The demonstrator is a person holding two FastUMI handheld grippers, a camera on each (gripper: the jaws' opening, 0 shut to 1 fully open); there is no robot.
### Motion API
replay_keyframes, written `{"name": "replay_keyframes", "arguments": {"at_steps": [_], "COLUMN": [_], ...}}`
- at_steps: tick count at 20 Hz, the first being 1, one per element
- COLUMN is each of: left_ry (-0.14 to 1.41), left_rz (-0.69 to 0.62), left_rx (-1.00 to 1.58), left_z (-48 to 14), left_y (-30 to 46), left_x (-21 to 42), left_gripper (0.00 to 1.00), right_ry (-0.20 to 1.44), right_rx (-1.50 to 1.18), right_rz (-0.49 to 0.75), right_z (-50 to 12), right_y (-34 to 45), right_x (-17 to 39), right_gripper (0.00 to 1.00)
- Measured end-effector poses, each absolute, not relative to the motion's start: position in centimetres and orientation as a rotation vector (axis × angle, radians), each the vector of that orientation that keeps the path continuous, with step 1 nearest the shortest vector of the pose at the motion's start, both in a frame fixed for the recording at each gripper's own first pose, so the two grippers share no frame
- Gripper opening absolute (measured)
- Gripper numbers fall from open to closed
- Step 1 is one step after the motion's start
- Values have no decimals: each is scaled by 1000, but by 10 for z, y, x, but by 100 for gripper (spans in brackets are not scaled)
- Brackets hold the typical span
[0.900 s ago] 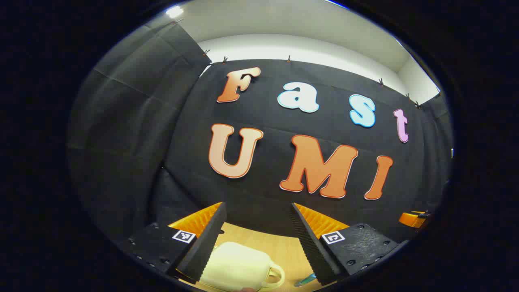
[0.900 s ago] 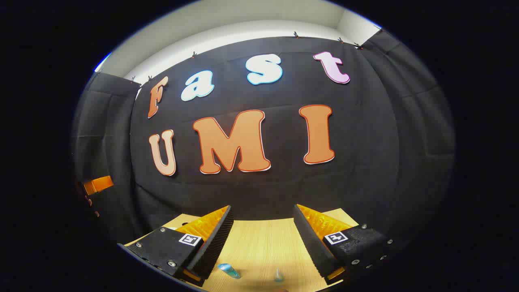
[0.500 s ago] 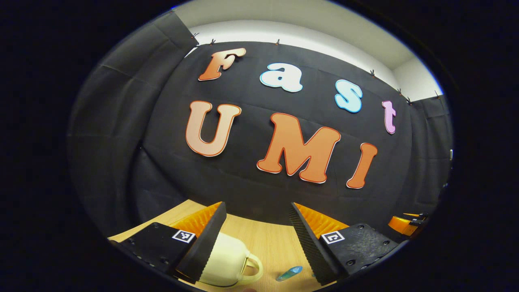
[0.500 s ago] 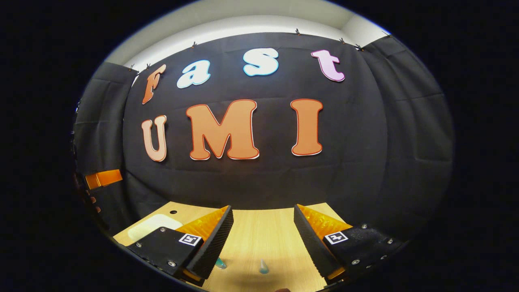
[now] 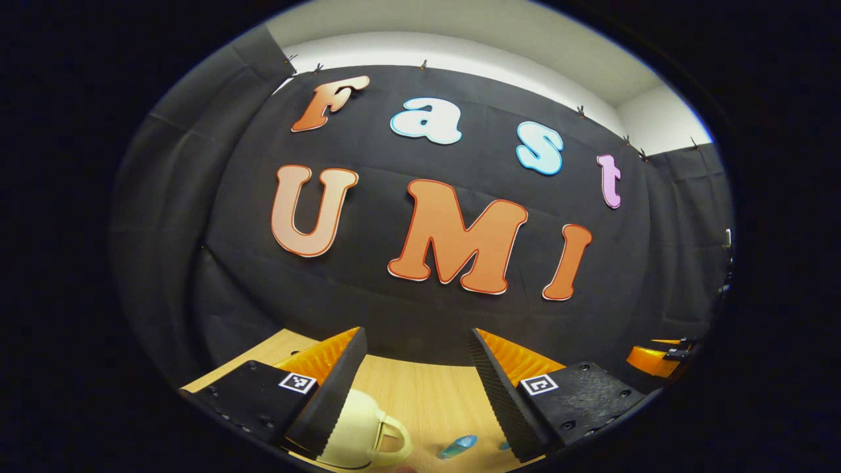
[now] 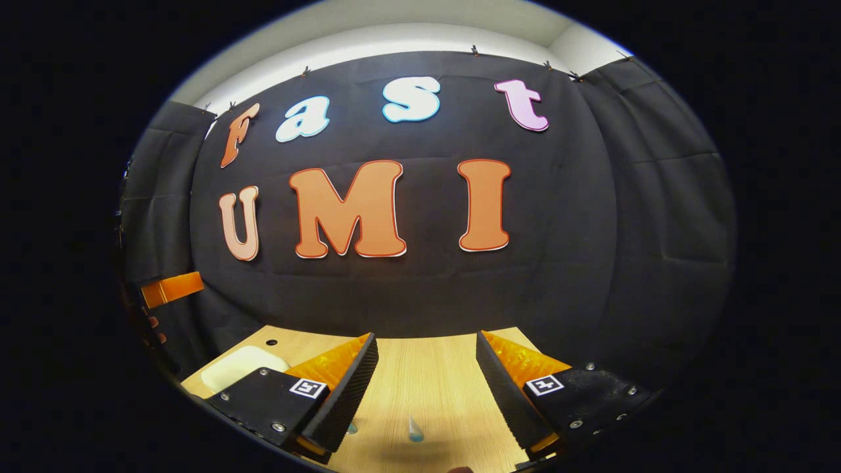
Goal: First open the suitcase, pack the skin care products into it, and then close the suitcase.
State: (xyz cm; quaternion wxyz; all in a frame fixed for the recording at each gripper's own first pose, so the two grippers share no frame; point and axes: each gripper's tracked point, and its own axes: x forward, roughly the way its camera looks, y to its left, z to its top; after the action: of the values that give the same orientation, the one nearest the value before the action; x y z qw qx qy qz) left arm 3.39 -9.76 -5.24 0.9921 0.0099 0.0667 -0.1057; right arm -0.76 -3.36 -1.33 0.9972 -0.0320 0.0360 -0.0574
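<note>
Lying on the wooden table (image 5: 427, 401), one cream suitcase (image 5: 358, 430) shows low in the left gripper view, closed, with its handle turned to the right. It sits partly behind the left finger of the left gripper (image 5: 417, 394), whose two fingers stand apart with nothing between them. To the right of the suitcase lies one small blue tube (image 5: 458, 447), apart from the case. A second bluish bit shows just beside the right finger, too small to tell what it is.

In the right gripper view the right gripper (image 6: 426, 394) also has its fingers apart and empty above the table (image 6: 427, 374). Between them, near the bottom, stands one small blue bottle (image 6: 414, 429); another blue piece peeps out by the left finger. The suitcase (image 6: 240, 368) shows far to the left. Behind everything hangs the black wall (image 6: 591, 263).
</note>
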Motion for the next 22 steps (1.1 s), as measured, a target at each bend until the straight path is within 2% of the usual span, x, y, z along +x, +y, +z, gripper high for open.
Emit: {"name": "replay_keyframes", "arguments": {"at_steps": [3, 9, 13, 22], "left_ry": [142, 151, 176, 415], "left_rz": [-240, -212, -201, -316], "left_rx": [59, 211, 388, 815], "left_z": [-59, -80, -105, -239], "left_y": [-105, -94, -86, -65], "left_x": [38, 46, 40, -12], "left_gripper": [97, 97, 96, 98], "right_ry": [91, 133, 168, 260], "right_rx": [-68, -28, -31, 22], "right_rz": [-124, -119, -126, -139], "right_z": [-19, -35, -47, -79], "right_y": [-36, -33, -35, -48], "right_x": [-3, 6, 6, -8], "right_gripper": [95, 95, 95, 95]}}
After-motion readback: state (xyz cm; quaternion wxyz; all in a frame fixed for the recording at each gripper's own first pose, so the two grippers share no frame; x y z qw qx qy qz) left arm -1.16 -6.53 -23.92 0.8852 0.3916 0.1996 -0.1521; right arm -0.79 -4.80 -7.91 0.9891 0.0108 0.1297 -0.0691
